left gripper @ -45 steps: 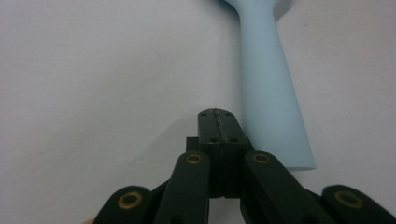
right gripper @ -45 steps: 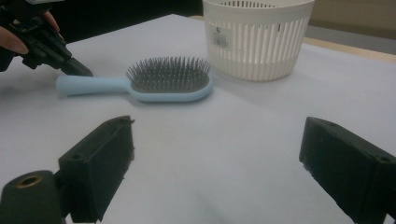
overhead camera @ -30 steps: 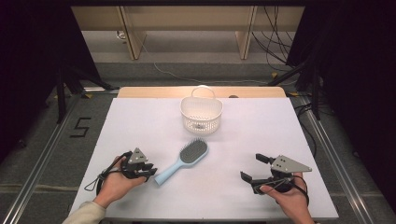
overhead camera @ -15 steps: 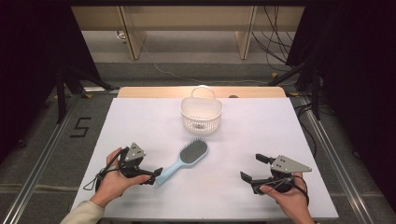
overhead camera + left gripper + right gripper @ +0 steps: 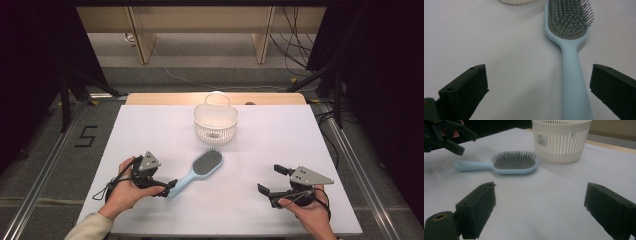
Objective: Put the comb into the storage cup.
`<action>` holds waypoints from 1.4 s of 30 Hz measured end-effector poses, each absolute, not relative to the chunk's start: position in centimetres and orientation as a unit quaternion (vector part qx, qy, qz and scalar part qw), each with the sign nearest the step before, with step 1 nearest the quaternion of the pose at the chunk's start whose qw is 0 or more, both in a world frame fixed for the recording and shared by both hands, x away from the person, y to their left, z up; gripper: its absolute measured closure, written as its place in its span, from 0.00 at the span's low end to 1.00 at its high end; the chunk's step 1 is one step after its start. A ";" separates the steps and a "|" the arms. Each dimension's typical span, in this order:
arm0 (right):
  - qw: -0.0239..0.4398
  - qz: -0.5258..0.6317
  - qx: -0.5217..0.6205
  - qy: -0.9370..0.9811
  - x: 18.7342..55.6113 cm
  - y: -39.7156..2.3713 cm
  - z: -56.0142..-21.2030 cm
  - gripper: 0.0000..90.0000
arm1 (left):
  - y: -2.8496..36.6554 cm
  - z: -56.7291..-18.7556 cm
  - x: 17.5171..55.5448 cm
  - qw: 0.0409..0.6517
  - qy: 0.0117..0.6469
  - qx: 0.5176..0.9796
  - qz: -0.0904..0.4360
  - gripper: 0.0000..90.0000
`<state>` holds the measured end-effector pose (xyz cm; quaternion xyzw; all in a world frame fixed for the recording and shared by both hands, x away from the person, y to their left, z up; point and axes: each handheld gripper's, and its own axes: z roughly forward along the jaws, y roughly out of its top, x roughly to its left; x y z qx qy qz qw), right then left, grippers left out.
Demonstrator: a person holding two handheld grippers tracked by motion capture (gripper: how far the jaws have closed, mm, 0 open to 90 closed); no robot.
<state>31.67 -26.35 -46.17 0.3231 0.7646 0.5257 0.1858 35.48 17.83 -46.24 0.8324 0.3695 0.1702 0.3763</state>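
A light blue hairbrush (image 5: 201, 169) with grey bristles lies on the white table, its handle pointing to the near left. My left gripper (image 5: 168, 189) is at the handle's end and is open; its jaws have just been opening. In the left gripper view the hairbrush handle (image 5: 573, 82) lies between the jaws of the left gripper (image 5: 537, 82), nearer the right one, and neither pad touches it. My right gripper (image 5: 271, 179) rests open at the near right with nothing in it. From the right gripper (image 5: 539, 202) I see the hairbrush (image 5: 506, 163) and the left gripper (image 5: 467, 143) farther off.
A white slatted basket (image 5: 216, 125) with a handle stands at the back middle of the table, just beyond the brush head; the basket (image 5: 561, 141) has a small label on its wall. The white table cover (image 5: 300, 140) ends at a wooden strip behind.
The left gripper's jaws have spread wide around the end of the brush handle, and the left hand has shifted slightly. The brush, basket and right gripper have stayed put.
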 end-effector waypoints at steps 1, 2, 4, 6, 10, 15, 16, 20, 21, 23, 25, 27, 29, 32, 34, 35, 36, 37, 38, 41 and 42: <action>0.186 0.526 0.323 0.765 31.7 -26.3 -46.2 0.12 | 17.5 -46.2 35.6 0.370 0.365 0.838 0.169 0.02; 0.186 0.526 0.323 0.765 31.7 -26.3 -46.2 0.12 | 17.5 -46.2 35.6 0.370 0.365 0.838 0.169 0.02; 0.186 0.526 0.323 0.765 31.7 -26.3 -46.2 0.12 | 17.0 -46.2 35.9 0.360 0.362 0.844 0.163 0.03; 0.185 0.526 0.324 0.764 31.7 -26.3 -46.2 0.12 | 16.8 -46.2 36.0 0.356 0.362 0.846 0.161 0.03; 0.186 0.524 0.323 0.766 31.7 -26.3 -46.2 0.12 | 15.7 -46.2 36.4 0.334 0.357 0.859 0.151 0.04; 0.186 0.524 0.322 0.767 31.7 -26.2 -46.3 0.12 | 14.0 -46.1 37.2 0.305 0.355 0.875 0.126 0.08; 0.186 0.524 0.322 0.766 31.7 -26.2 -46.3 0.12 | 13.7 -46.1 37.3 0.302 0.352 0.877 0.123 0.09; 0.185 0.524 0.323 0.766 31.7 -26.2 -46.3 0.12 | 13.0 -46.2 37.7 0.285 0.347 0.885 0.120 0.10; 0.185 0.524 0.323 0.766 31.7 -26.2 -46.3 0.12 | 12.6 -46.3 38.0 0.275 0.343 0.891 0.115 0.11; 0.185 0.524 0.323 0.766 31.7 -26.2 -46.3 0.12 | 12.4 -46.4 38.1 0.270 0.344 0.892 0.113 0.11; 0.185 0.524 0.323 0.766 31.7 -26.2 -46.3 0.12 | 12.0 -46.4 38.3 0.262 0.346 0.894 0.110 0.13; 0.184 0.523 0.323 0.766 31.7 -26.2 -46.3 0.12 | 11.6 -46.4 38.5 0.255 0.345 0.897 0.106 0.16; 0.185 0.523 0.323 0.766 31.7 -26.2 -46.3 0.12 | 11.3 -46.4 38.8 0.243 0.346 0.901 0.099 0.16; 0.184 0.524 0.324 0.766 31.7 -26.2 -46.3 0.12 | 10.7 -46.4 39.2 0.227 0.343 0.907 0.090 0.18; 0.183 0.523 0.325 0.766 31.7 -26.2 -46.3 0.12 | 10.3 -46.4 39.4 0.217 0.339 0.911 0.088 0.18; 0.183 0.523 0.325 0.766 31.7 -26.2 -46.3 0.12 | 10.1 -46.4 39.5 0.210 0.338 0.914 0.086 0.18; 0.182 0.523 0.325 0.766 31.7 -26.2 -46.3 0.12 | 9.9 -46.4 39.7 0.202 0.333 0.917 0.084 0.18; 0.182 0.523 0.325 0.766 31.7 -26.2 -46.3 0.12 | 9.7 -46.4 39.7 0.196 0.331 0.920 0.080 0.18; 0.182 0.523 0.325 0.766 31.7 -26.2 -46.3 0.12 | 9.5 -46.5 39.8 0.193 0.332 0.920 0.078 0.18; 0.182 0.523 0.326 0.766 31.7 -26.2 -46.3 0.12 | 9.1 -46.5 40.0 0.182 0.329 0.924 0.067 0.18; 0.182 0.523 0.326 0.767 31.7 -26.3 -46.3 0.12 | 8.8 -46.4 40.2 0.175 0.329 0.925 0.067 0.18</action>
